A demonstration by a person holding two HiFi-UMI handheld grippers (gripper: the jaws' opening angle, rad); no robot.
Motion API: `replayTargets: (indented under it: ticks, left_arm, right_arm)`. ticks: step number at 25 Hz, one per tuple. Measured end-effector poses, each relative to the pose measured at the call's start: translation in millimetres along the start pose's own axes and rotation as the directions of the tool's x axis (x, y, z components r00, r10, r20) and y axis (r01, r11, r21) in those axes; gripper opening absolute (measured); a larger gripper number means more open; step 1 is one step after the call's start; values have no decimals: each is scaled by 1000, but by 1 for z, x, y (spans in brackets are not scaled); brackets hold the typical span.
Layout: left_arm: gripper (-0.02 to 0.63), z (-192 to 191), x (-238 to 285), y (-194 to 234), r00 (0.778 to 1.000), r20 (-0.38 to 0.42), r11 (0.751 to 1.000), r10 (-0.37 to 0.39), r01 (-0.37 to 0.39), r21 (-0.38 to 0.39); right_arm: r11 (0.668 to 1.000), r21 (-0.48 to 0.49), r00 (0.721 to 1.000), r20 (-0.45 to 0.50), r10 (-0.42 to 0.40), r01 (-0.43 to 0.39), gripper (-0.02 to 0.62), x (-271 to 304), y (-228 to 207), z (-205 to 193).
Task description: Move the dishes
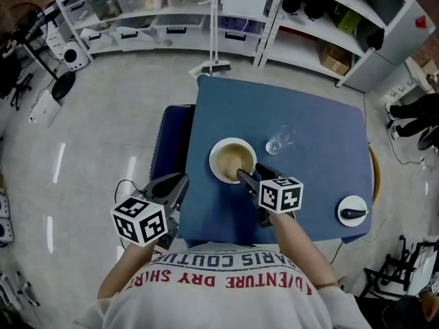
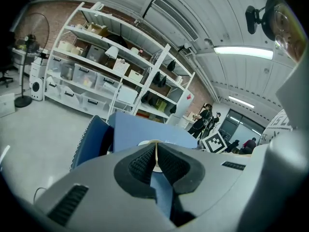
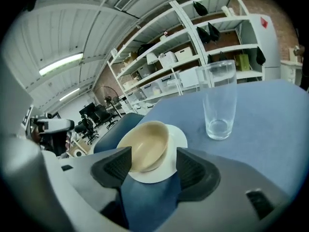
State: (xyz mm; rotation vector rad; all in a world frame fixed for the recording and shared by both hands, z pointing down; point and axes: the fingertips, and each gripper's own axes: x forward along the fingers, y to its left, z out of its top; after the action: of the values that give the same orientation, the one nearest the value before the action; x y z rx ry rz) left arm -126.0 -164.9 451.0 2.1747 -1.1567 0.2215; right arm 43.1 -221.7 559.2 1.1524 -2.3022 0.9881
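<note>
one bowl (image 1: 232,159) sits on its plate (image 3: 179,138) mid-counter (image 1: 309,118), glass (image 1: 281,140) just beside. right gripper (image 3: 153,161) spreads wide, framing the bowl, no grip yet. left gripper (image 2: 155,162) hangs pinched together, empty, off the counter's edge. it looks like every dish is left to shift.

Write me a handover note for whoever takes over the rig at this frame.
Left tongs: shut, empty, off the table's near left corner.
Right tongs: open, at the bowl, not gripping.
Bowl sits on a white plate mid-table; glass beside it; small plate with a dark item at the right near corner.
Done: no dish lifted yet. Left: grip and move the dishes.
</note>
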Motion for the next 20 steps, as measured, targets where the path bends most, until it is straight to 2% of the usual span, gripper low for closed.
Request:
replayTargets:
  ticks: [5, 14, 20]
  left_arm:
    - [35, -1, -2, 1, 1000, -1, 1000, 0, 0, 0]
    - [35, -2, -6, 3, 1000, 0, 1000, 5, -5, 0]
    - [35, -1, -8, 2, 1000, -2, 1000, 2, -2, 6]
  right_arm:
    - [995, 96, 1000, -18, -2, 3, 196, 5, 2, -7]
    - [979, 201, 999, 22, -44, 39, 82, 3, -6, -2]
    - [973, 222, 996, 37, -79, 69, 34, 0, -11, 0]
